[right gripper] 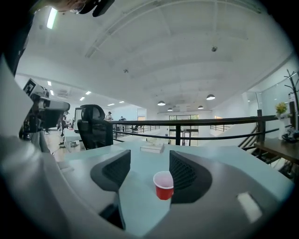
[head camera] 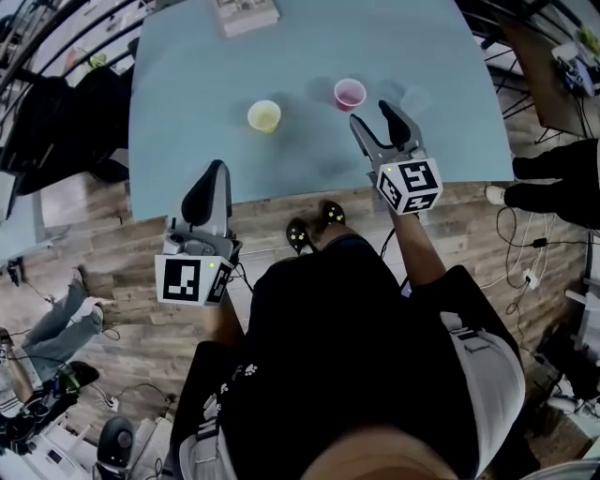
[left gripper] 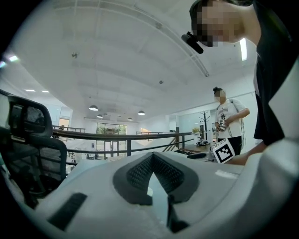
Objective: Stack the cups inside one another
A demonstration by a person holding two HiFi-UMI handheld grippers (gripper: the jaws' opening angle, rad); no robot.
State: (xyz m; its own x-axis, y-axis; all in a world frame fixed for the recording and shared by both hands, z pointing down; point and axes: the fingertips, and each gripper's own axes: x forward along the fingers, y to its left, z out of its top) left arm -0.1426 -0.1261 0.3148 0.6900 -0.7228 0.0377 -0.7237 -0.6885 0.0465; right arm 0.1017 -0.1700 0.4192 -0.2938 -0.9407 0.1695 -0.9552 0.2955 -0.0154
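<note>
On the light-blue table (head camera: 187, 150) stand a yellow cup (head camera: 264, 115) and, to its right, a pink-red cup (head camera: 350, 94), both upright. A faint pale round shape (head camera: 415, 97) further right may be another cup. My right gripper (head camera: 371, 114) is open just short of the pink-red cup. In the right gripper view that cup (right gripper: 163, 185) stands ahead of the gripper (right gripper: 149, 161), close to the right finger, touching neither pad. My left gripper (head camera: 214, 169) hovers at the table's near edge, short of the yellow cup. Its fingertips meet in the left gripper view (left gripper: 152, 156), shut and empty.
A flat white box (head camera: 246, 14) lies at the table's far edge. A black office chair (right gripper: 96, 126) stands off the table's left side. A seated person's legs (head camera: 562, 183) are at the right. Another person (left gripper: 229, 116) stands further off. Cables lie on the wooden floor (head camera: 525, 253).
</note>
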